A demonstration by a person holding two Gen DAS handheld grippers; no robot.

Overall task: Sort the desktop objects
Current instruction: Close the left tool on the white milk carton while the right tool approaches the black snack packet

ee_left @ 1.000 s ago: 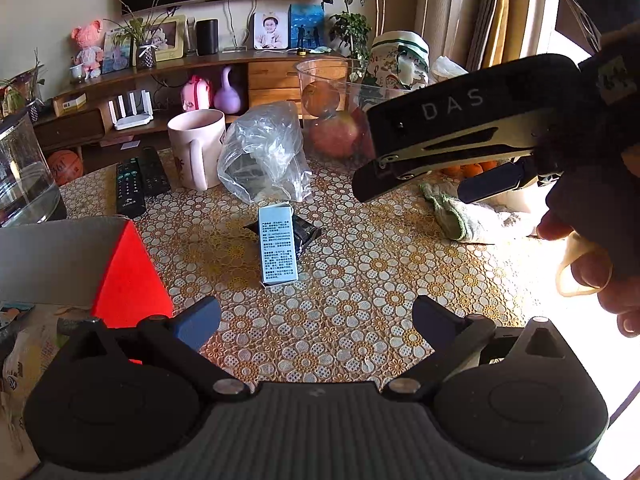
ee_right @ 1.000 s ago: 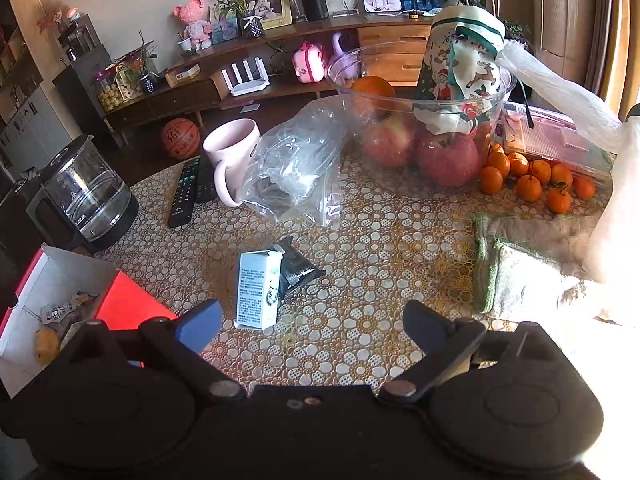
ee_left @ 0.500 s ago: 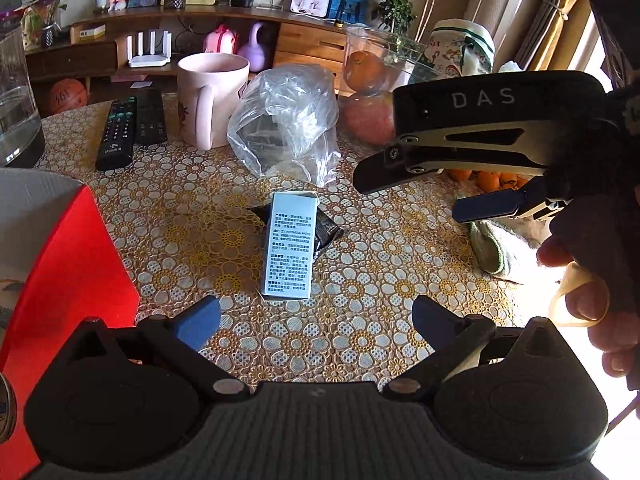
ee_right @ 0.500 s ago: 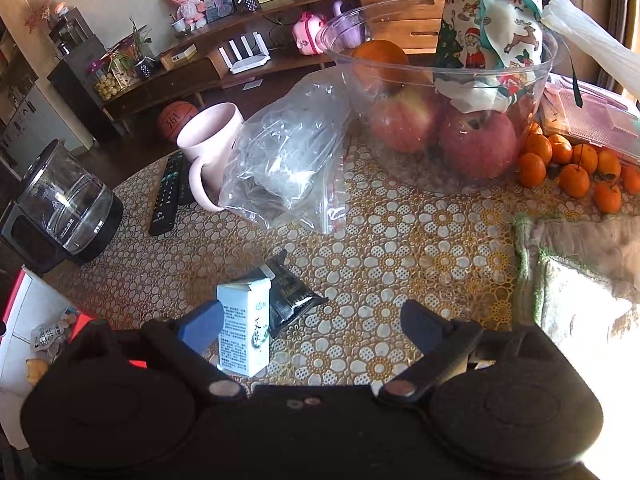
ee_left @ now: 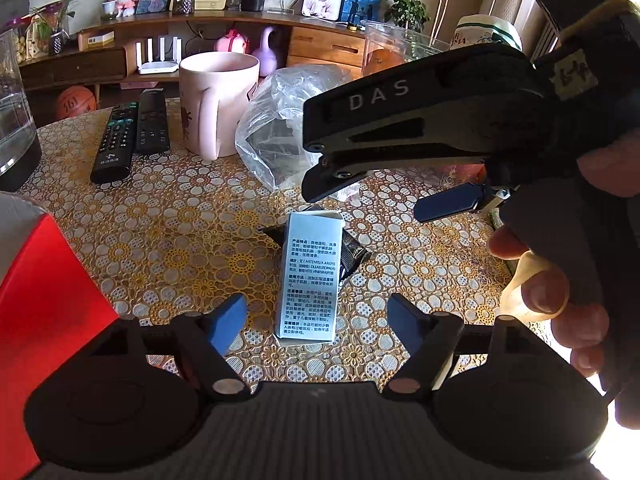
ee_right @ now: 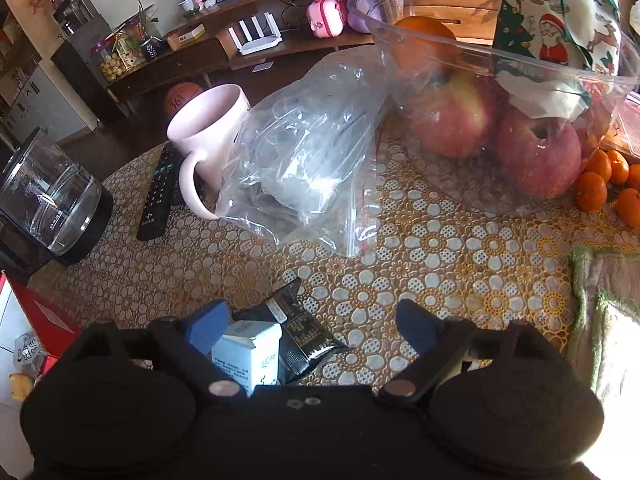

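Pale-blue upright carton (ee_left: 311,276) of Chinese print (beside "DAS"-marked right gripper (ee_left: 372,196)); between closing, untouching left gripper (ee_left: 316,318) jaws; right's closing too, empty.

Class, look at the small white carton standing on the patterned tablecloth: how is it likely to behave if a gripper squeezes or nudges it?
The small white carton stands tall on a narrow base, so a nudge would probably tip it. Its thin card walls and loose top flap suggest it is light and may dent under a firm squeeze. It partly overlaps the black sachet, which might shift with it.
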